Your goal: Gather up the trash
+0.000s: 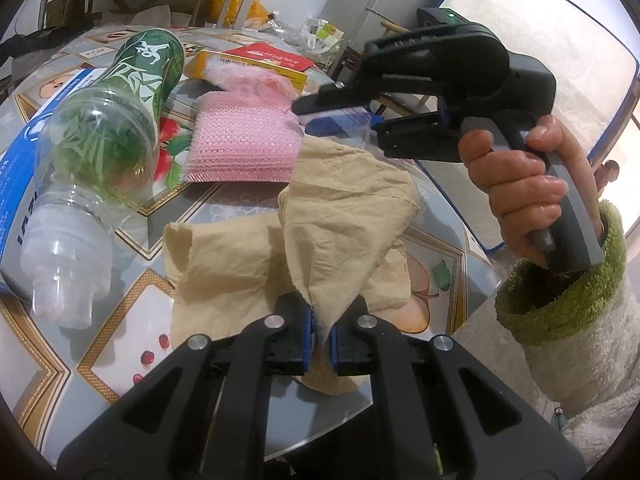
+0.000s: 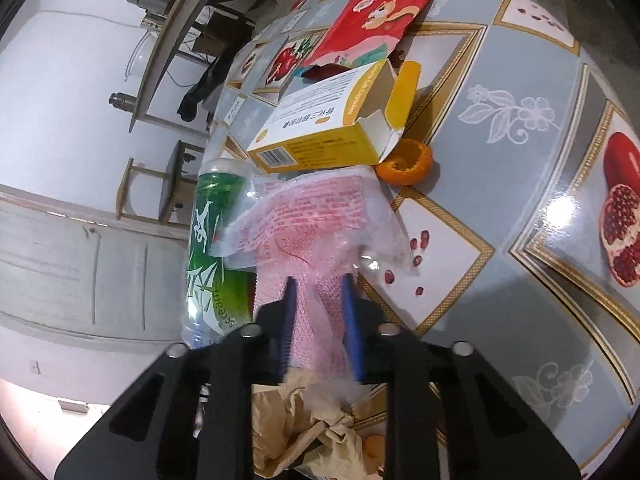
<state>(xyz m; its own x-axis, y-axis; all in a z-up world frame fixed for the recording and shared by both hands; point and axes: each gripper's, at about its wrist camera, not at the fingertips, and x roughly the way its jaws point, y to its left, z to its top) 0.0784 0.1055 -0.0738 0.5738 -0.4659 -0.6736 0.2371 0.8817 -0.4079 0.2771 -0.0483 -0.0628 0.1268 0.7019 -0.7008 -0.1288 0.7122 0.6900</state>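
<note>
My left gripper [image 1: 321, 330] is shut on a crumpled beige paper napkin [image 1: 320, 232] that lies on the table. My right gripper [image 2: 320, 312] shows in the left wrist view [image 1: 340, 120] above the napkin. Its jaws stand around a clear plastic wrapper [image 2: 316, 220] that covers a pink dotted pad [image 1: 240, 148]; they are partly apart with the wrapper between them. An empty green-label plastic bottle [image 1: 104, 140] lies on its side at the left; it also shows in the right wrist view [image 2: 212, 248]. Beige paper [image 2: 304, 420] sits below my right gripper.
A yellow and white carton [image 2: 332, 128] lies open beyond the wrapper, with a red snack packet [image 2: 384, 12] behind it. An orange peel cup [image 2: 408, 162] sits beside the carton. A blue and white box [image 1: 24, 160] lies under the bottle. The table [image 2: 520, 200] has a fruit-pattern cloth.
</note>
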